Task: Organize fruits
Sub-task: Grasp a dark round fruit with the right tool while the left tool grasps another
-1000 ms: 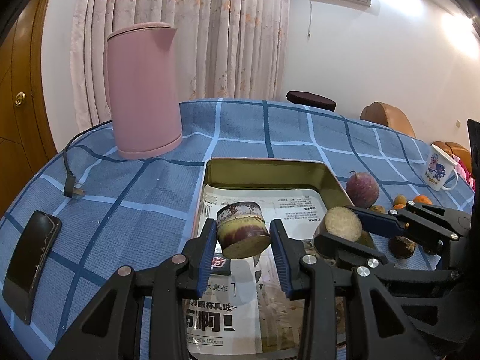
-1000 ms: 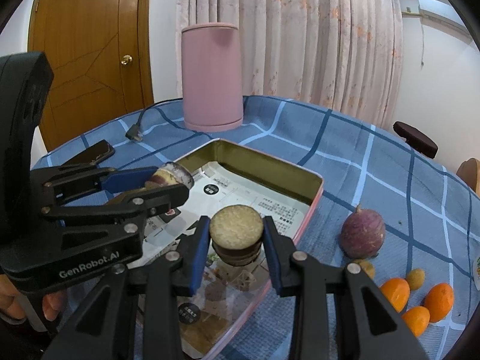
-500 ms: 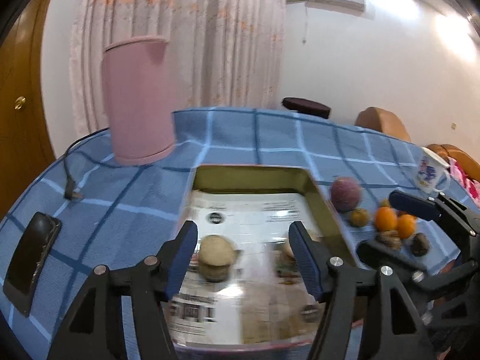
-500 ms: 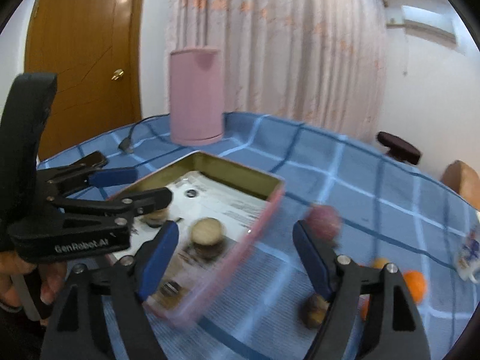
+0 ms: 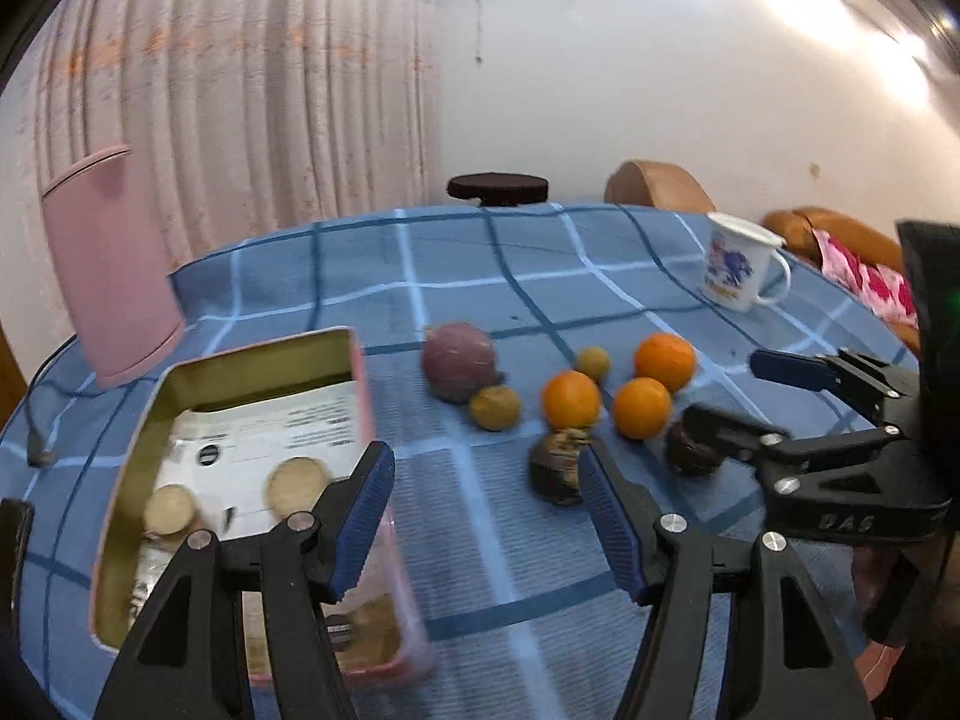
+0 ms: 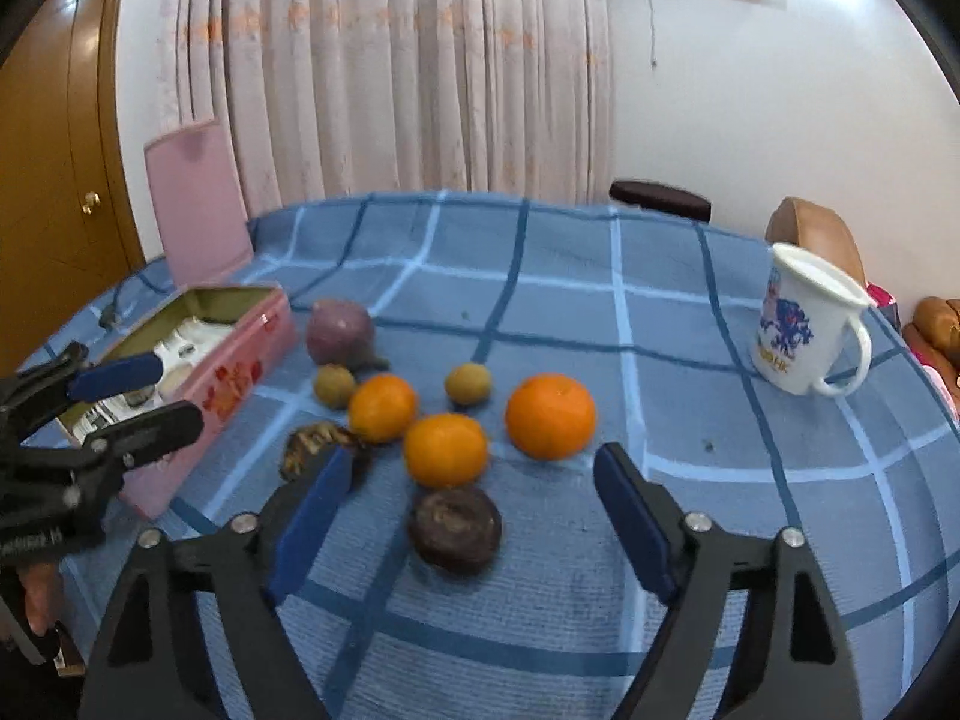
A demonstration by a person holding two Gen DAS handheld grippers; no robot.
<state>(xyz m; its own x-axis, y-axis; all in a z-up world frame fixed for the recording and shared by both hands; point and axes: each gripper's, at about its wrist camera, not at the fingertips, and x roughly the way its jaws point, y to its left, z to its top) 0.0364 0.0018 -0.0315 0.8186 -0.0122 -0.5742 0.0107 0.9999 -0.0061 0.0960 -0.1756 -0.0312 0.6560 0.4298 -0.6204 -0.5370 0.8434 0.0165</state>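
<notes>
A pink kettle (image 5: pixel 111 276) is seen upright at the far left of the blue checked tablecloth (image 6: pixel 570 312), with its cord (image 5: pixel 36 420) trailed across the cloth. A white mug (image 6: pixel 804 330) with a blue print is placed upright near the right edge, handle turned rightward. Pleated curtains (image 6: pixel 390 72) are hung behind. A wooden door (image 6: pixel 60 138) is noted at left, a dark stool (image 5: pixel 497 187) beyond the table.
</notes>
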